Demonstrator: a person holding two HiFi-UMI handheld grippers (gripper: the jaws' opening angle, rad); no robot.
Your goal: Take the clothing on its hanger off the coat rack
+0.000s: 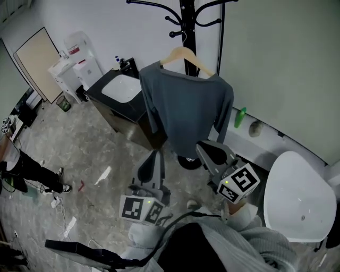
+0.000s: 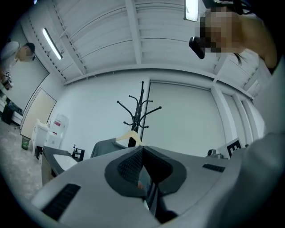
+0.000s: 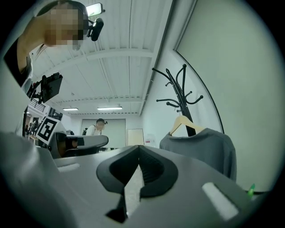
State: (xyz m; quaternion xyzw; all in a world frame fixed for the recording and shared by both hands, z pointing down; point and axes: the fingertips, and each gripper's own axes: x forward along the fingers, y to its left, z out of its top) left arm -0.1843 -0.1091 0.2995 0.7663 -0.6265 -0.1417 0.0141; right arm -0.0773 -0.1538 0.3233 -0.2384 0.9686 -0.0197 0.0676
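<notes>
A grey sweater (image 1: 188, 109) hangs on a wooden hanger (image 1: 183, 53), hooked on a black coat rack (image 1: 187, 16) against the white wall. It sits ahead of and above both sets of jaws, touching neither. In the right gripper view it lies up and to the right of the jaws; in the left gripper view it peeks just over them. My left gripper (image 1: 154, 159) and right gripper (image 1: 204, 149) are held low, side by side, tilted up toward the rack. Both pairs of jaws are pressed together with nothing between them. The right gripper is the one closer to the sweater's hem.
</notes>
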